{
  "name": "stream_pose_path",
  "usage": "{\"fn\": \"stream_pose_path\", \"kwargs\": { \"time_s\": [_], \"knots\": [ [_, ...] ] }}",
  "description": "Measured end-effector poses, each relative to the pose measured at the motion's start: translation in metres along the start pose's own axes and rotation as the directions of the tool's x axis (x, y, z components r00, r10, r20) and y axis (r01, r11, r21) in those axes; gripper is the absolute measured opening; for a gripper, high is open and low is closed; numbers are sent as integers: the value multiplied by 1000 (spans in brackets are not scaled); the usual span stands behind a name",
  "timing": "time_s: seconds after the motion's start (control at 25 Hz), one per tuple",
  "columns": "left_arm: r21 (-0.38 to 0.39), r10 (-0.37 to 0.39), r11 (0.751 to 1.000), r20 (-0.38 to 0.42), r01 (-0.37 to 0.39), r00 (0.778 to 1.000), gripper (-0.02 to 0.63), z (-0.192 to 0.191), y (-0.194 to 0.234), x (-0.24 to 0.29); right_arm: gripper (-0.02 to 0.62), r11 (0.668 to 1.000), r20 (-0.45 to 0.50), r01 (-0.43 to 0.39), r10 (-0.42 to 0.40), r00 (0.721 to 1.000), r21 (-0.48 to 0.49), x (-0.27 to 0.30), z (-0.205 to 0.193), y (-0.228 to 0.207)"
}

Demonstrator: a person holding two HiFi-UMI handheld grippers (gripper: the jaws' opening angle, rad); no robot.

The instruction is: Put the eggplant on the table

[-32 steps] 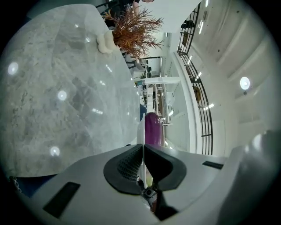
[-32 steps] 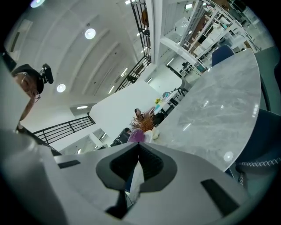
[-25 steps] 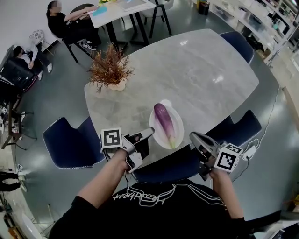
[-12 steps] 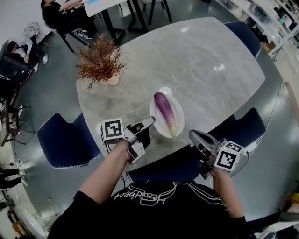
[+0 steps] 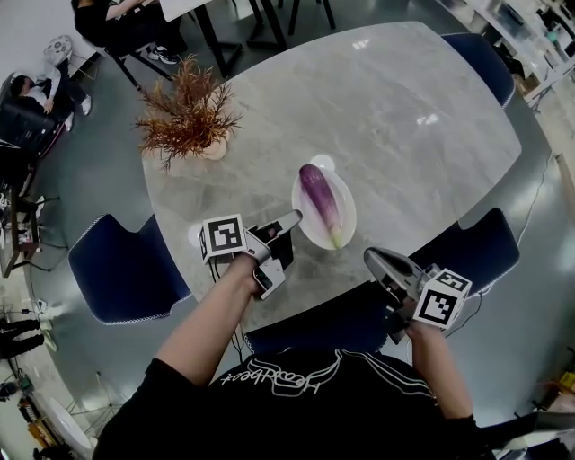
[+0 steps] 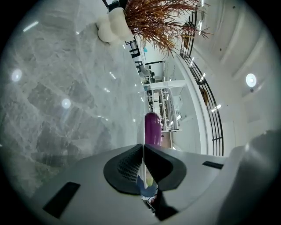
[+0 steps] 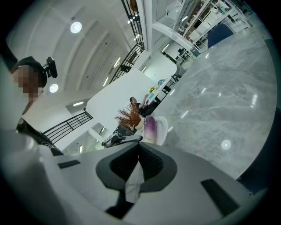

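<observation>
A purple eggplant (image 5: 320, 201) lies on a white oval plate (image 5: 347, 225) near the front edge of the grey marble table (image 5: 395, 117). My left gripper (image 5: 293, 218) is shut and holds nothing. It hovers over the table just left of the plate, tips pointing at it. In the left gripper view the eggplant (image 6: 152, 126) shows straight ahead, past the closed left gripper (image 6: 142, 147). My right gripper (image 5: 374, 260) is shut and empty, off the table's front edge, right of the plate. The right gripper view has the eggplant (image 7: 149, 126) and plate (image 7: 161, 130) beyond the right gripper (image 7: 139, 147).
A dried plant (image 5: 187, 112) in a pale pot stands at the table's back left. Blue chairs sit at the left (image 5: 126, 269), the front right (image 5: 469, 244) and the far right (image 5: 481, 54), with another (image 5: 314, 325) right in front of the person. People sit at a far table (image 5: 117, 22).
My left gripper has moved forward over the table, closer to the plate's left rim. The right gripper has stayed below the table edge. The eggplant lies as before.
</observation>
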State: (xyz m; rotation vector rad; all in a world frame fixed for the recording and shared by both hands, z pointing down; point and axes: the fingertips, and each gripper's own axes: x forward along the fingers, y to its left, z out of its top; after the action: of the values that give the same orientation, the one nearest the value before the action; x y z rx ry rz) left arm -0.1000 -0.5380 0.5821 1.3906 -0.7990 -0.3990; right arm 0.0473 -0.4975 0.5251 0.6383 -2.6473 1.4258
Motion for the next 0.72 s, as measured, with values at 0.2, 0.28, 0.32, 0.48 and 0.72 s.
{"fn": "stream_pose_path", "kwargs": {
  "time_s": [0.2,0.28,0.32,0.48,0.72],
  "knots": [
    [18,16,1000,2,-16,1000,20,9,14,11,6,1000,-10,5,-5,1000,26,1,-6,-10],
    [26,22,999,2,-22,1000,20,12,19,15,6,999,-9,11,-11,1000,34,0,-7,-16],
    [30,26,999,2,-26,1000,20,13,21,16,6,999,-10,14,-13,1000,37,-1,-7,-18],
    [31,41,999,1,-41,999,20,16,31,19,6,999,-8,20,-20,1000,48,-2,-8,-23],
    [31,58,998,-2,-58,998,20,18,37,23,6,998,-13,31,-31,999,58,-5,-7,-31]
  ]
}}
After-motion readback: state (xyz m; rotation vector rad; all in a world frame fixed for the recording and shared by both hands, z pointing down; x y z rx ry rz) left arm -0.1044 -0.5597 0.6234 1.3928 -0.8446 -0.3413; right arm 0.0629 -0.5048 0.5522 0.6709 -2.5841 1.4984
